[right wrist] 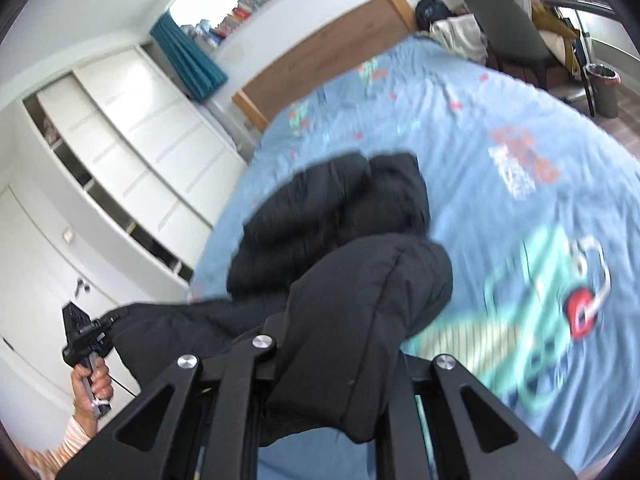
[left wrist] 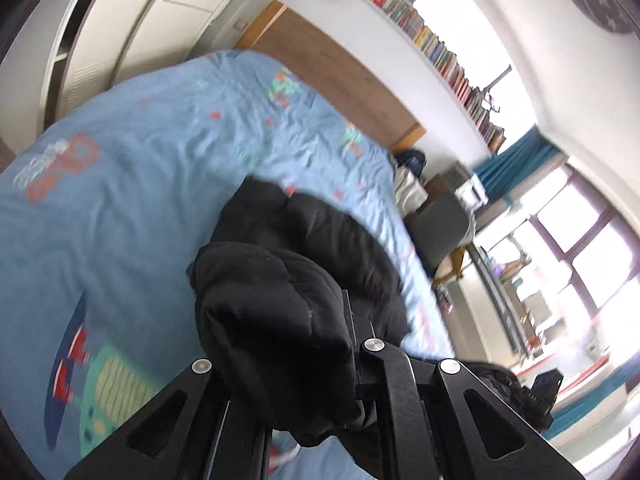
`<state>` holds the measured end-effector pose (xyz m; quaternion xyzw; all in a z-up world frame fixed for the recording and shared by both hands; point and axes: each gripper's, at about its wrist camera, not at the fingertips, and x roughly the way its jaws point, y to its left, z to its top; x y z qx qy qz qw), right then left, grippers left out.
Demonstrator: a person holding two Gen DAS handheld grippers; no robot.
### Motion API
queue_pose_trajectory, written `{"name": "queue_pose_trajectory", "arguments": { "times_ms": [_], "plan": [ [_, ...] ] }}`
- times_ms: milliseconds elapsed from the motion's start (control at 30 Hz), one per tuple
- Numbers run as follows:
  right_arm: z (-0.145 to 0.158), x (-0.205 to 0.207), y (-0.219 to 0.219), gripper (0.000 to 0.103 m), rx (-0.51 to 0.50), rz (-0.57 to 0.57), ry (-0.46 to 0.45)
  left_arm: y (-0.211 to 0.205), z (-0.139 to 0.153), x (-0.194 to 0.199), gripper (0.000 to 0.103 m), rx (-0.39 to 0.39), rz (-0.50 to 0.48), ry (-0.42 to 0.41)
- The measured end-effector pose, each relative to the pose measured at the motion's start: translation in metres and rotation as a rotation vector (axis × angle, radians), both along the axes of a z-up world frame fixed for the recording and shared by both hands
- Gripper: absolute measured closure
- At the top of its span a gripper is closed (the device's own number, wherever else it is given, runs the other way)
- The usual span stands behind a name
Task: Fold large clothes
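A black padded jacket (left wrist: pixel 276 312) hangs bunched over a bed with a blue printed sheet (left wrist: pixel 132 208). My left gripper (left wrist: pixel 350 334) is shut on a thick fold of the jacket, which hides its fingertips. My right gripper (right wrist: pixel 316 348) is likewise shut on another puffy edge of the jacket (right wrist: pixel 360 292), raised above the blue sheet (right wrist: pixel 500 152). The rest of the garment trails down toward the bed between the two grips. In the right wrist view a hand holds the left gripper (right wrist: pixel 82 334) at the lower left, with jacket cloth stretched to it.
A wooden headboard (right wrist: pixel 320 60) stands at the far end of the bed. White wardrobe doors (right wrist: pixel 132 152) line one side. A grey chair (right wrist: pixel 508 24) piled with clothes and a bin (right wrist: pixel 606 88) stand on the other. Books fill a high shelf (left wrist: pixel 436 48) below windows.
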<state>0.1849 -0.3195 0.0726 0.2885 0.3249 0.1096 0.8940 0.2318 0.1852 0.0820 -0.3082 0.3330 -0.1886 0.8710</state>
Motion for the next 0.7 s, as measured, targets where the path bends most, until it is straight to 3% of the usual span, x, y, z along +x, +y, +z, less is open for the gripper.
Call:
{"name": "queue_pose_trajectory", "arguments": {
  "times_ms": [200, 367, 500, 700],
  "plan": [
    [0.033, 0.095, -0.03, 0.092, 0.013, -0.093, -0.024, -0.011, 0.038, 0.103, 0.095, 0.038, 0.061, -0.031],
    [0.022, 0.19, -0.057, 0.091, 0.045, -0.186, 0.014, -0.026, 0.034, 0.193, 0.095, 0.082, 0.104, 0.007],
    [-0.006, 0.261, -0.073, 0.091, 0.037, -0.249, 0.078, -0.036, 0.007, 0.264, 0.094, 0.11, 0.132, 0.056],
    [-0.075, 0.337, -0.087, 0.09, 0.029, -0.29, 0.209, -0.055, -0.064, 0.344, 0.093, 0.14, 0.143, 0.146]
  ]
}}
